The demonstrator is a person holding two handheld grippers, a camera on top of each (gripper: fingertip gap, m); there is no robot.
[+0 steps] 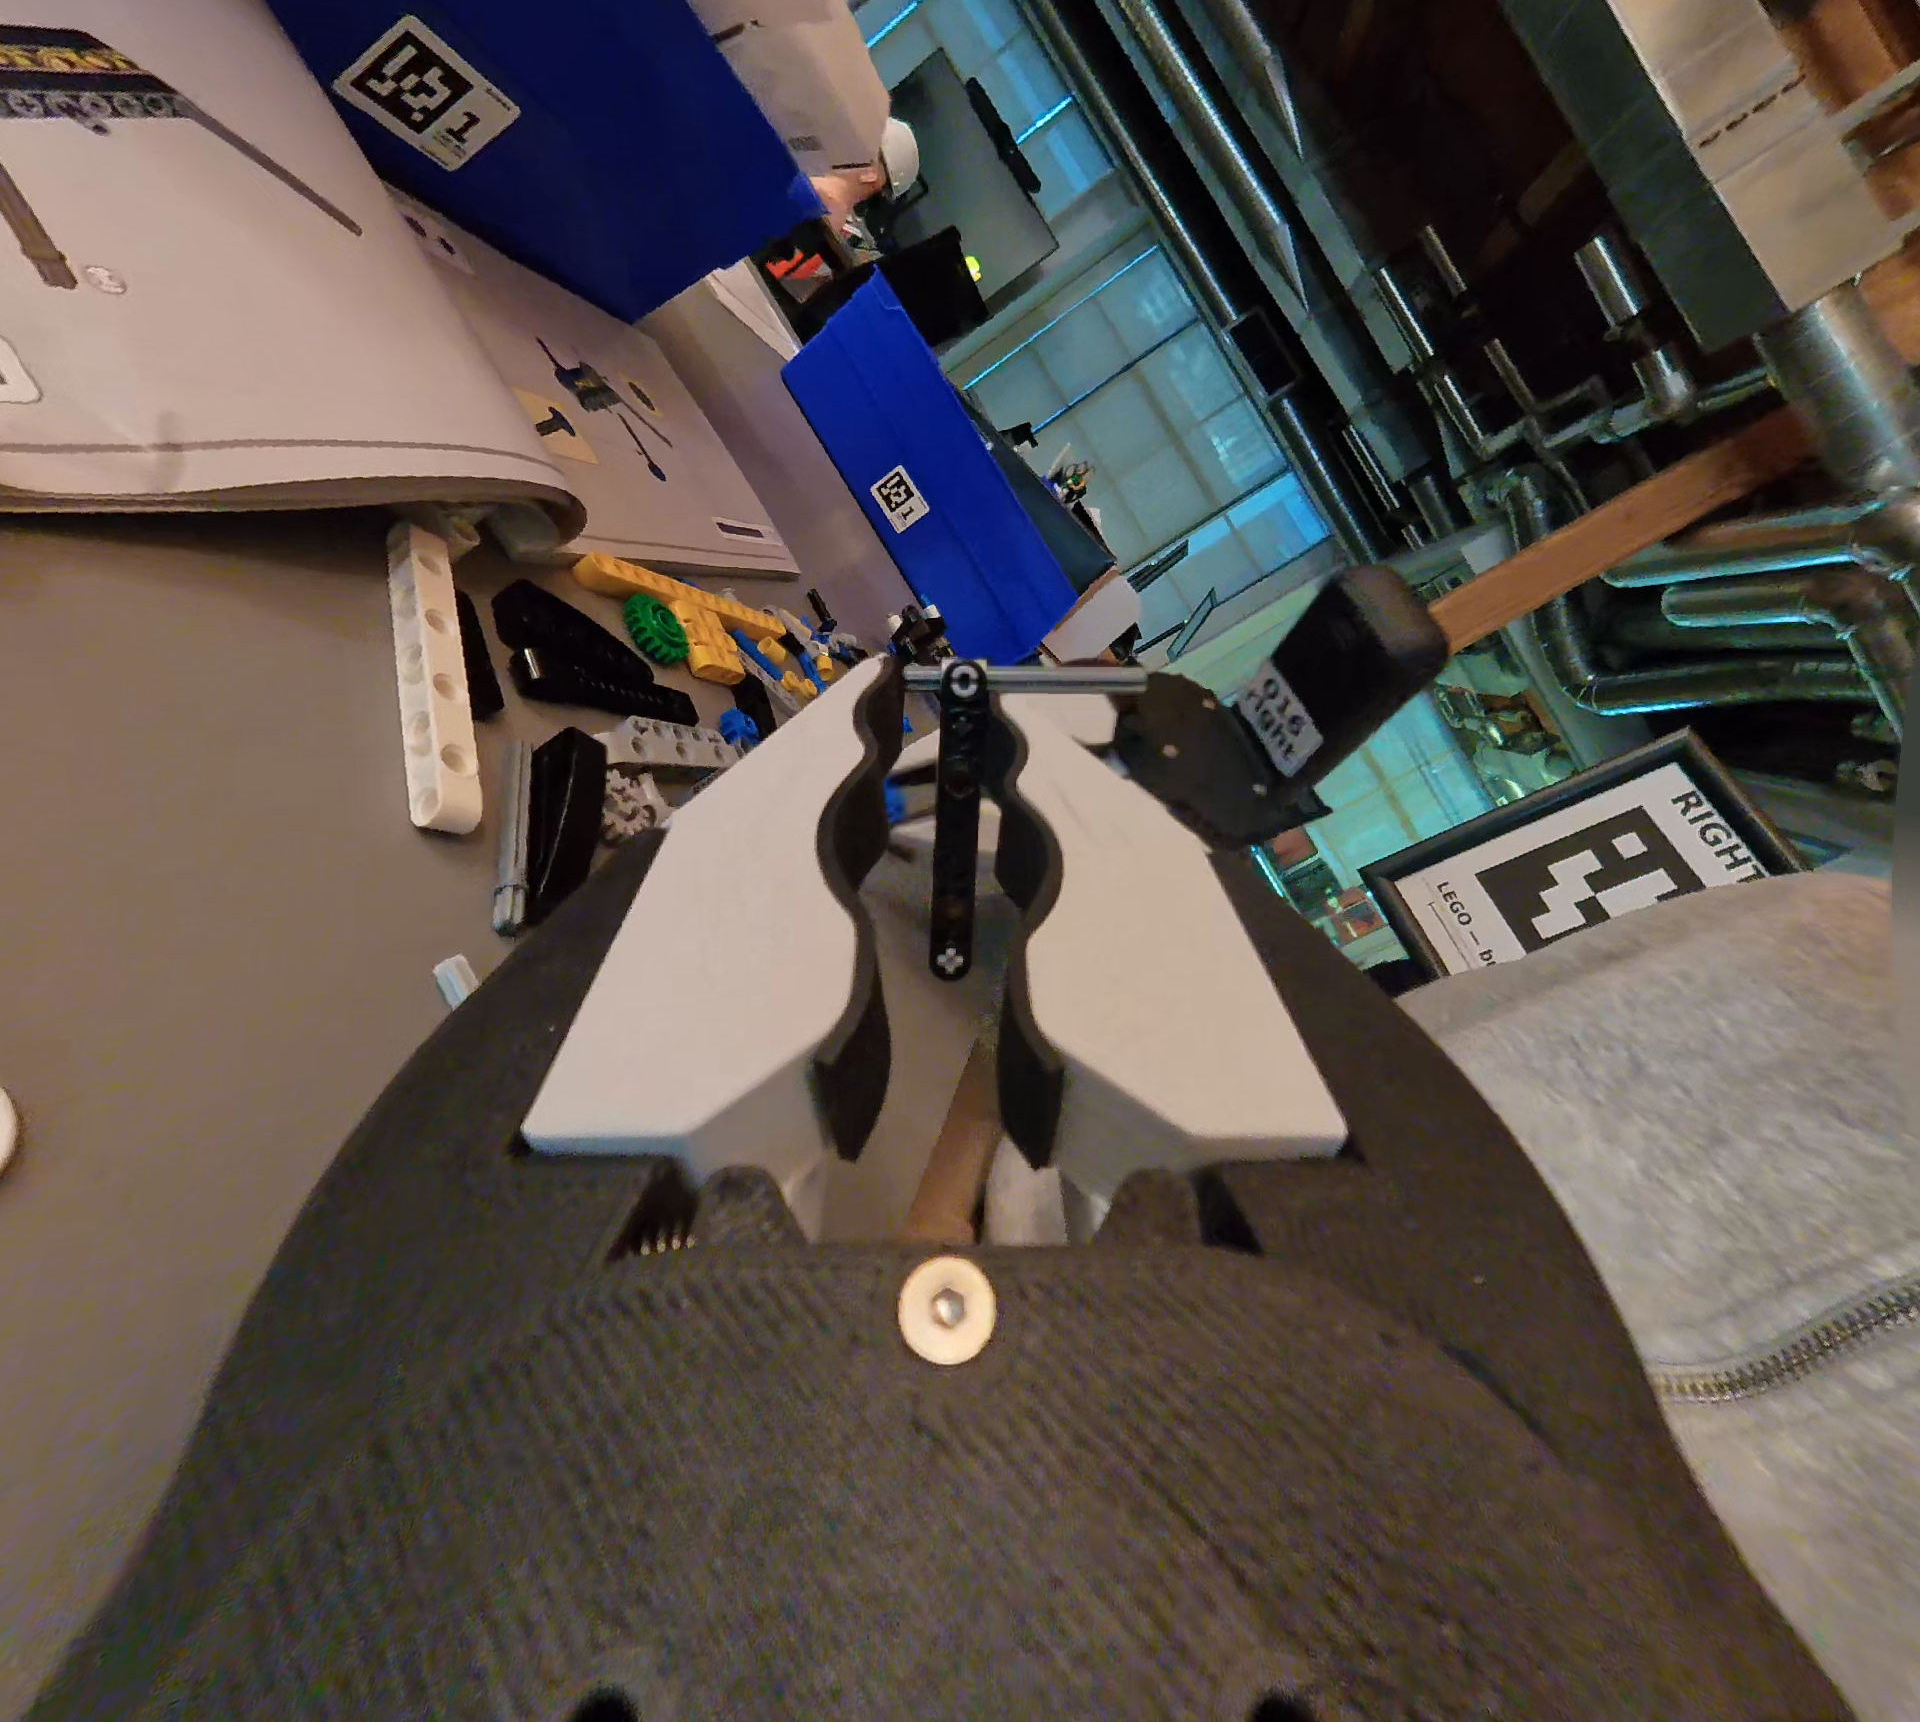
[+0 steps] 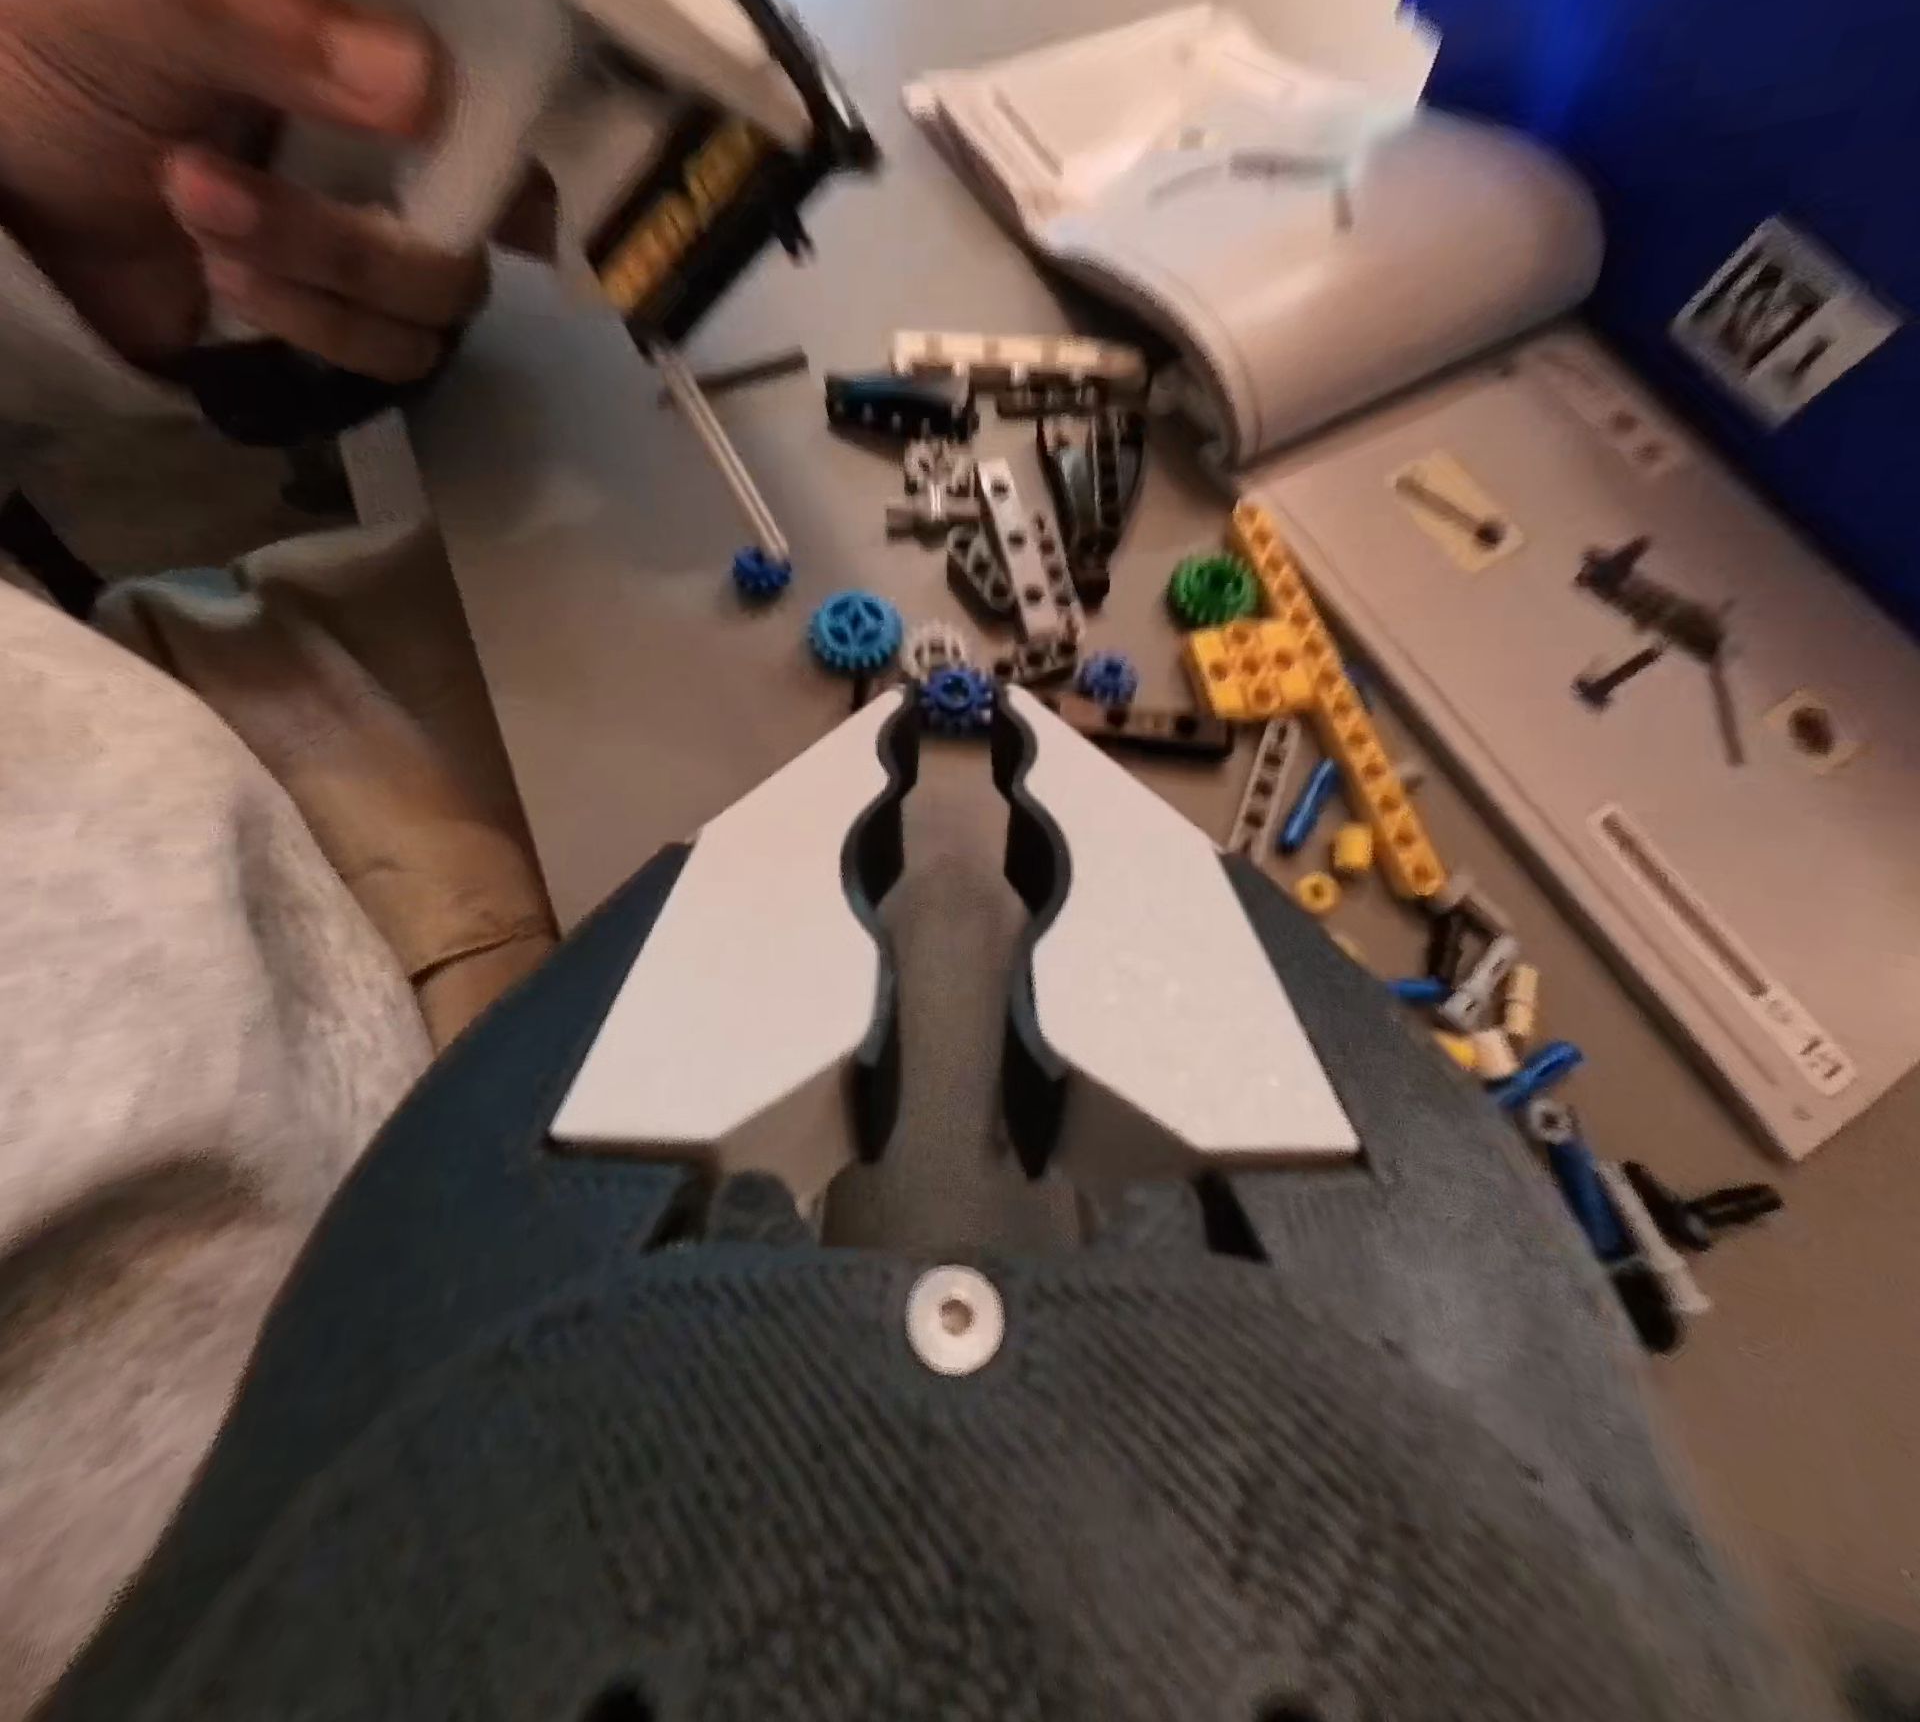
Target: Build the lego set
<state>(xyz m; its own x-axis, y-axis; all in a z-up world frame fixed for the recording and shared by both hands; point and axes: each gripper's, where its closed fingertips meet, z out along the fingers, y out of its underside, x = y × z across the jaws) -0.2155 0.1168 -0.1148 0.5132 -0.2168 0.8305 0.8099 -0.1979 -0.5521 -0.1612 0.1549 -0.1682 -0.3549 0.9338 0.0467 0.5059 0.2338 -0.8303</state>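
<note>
In the left wrist view my left gripper (image 1: 951, 706) is shut on a thin black lego beam (image 1: 954, 831), held upright between the jaws. A grey axle (image 1: 1049, 681) passes through the beam's top hole and sticks out to the right. The right gripper's black body (image 1: 1205, 753) is close to the axle's free end. In the blurred right wrist view my right gripper (image 2: 954, 711) is shut on a small dark blue gear (image 2: 954, 696). A hand (image 2: 208, 145) holds the left gripper (image 2: 644, 145) at upper left, its axle (image 2: 717, 446) pointing down toward the table.
Loose lego parts lie on the grey table (image 2: 603, 654): a yellow beam frame (image 2: 1288, 664), a green gear (image 2: 1205, 586), blue gears (image 2: 852, 628), a white beam (image 1: 431, 685) and black beams. An open instruction booklet (image 1: 208, 301) and blue bins (image 1: 914, 467) stand behind. A grey sleeve (image 1: 1662, 1205) is at right. Spacing between my two grippers at the tips: around 9 cm.
</note>
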